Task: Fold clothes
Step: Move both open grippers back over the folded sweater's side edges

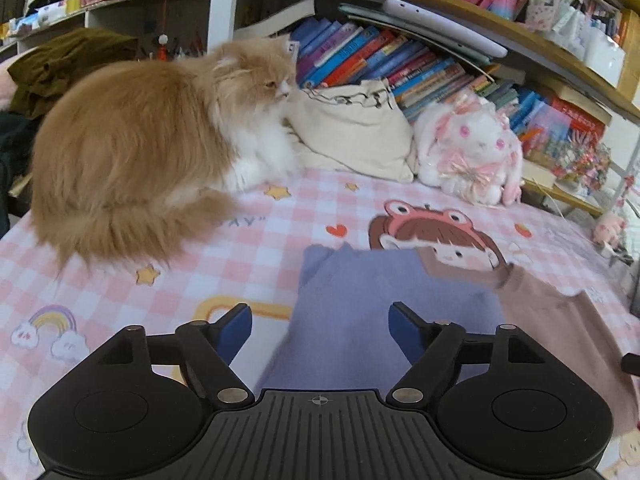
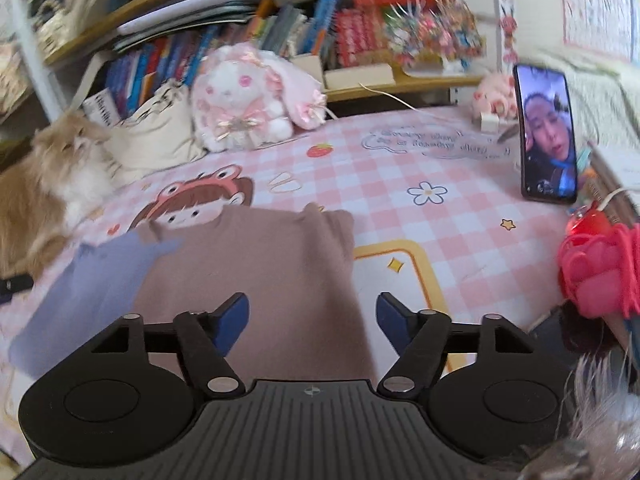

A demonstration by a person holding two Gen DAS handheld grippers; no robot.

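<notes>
A lavender garment [image 1: 360, 312] lies flat on the pink checked bed cover [image 1: 120, 280], overlapping a brown garment [image 1: 560, 320] to its right. My left gripper [image 1: 320, 320] is open and empty, above the lavender piece's near part. In the right wrist view the brown garment [image 2: 272, 272] lies spread in the middle, with the lavender garment [image 2: 88, 284] at its left. My right gripper [image 2: 312, 316] is open and empty, over the brown garment's near right part.
An orange and white cat [image 1: 152, 140] sits on the bed left of the garments. A cream pillow [image 1: 360, 132] and a plush rabbit [image 1: 472, 148] lie at the back. A phone [image 2: 546, 132] stands at the right. Bookshelves line the back.
</notes>
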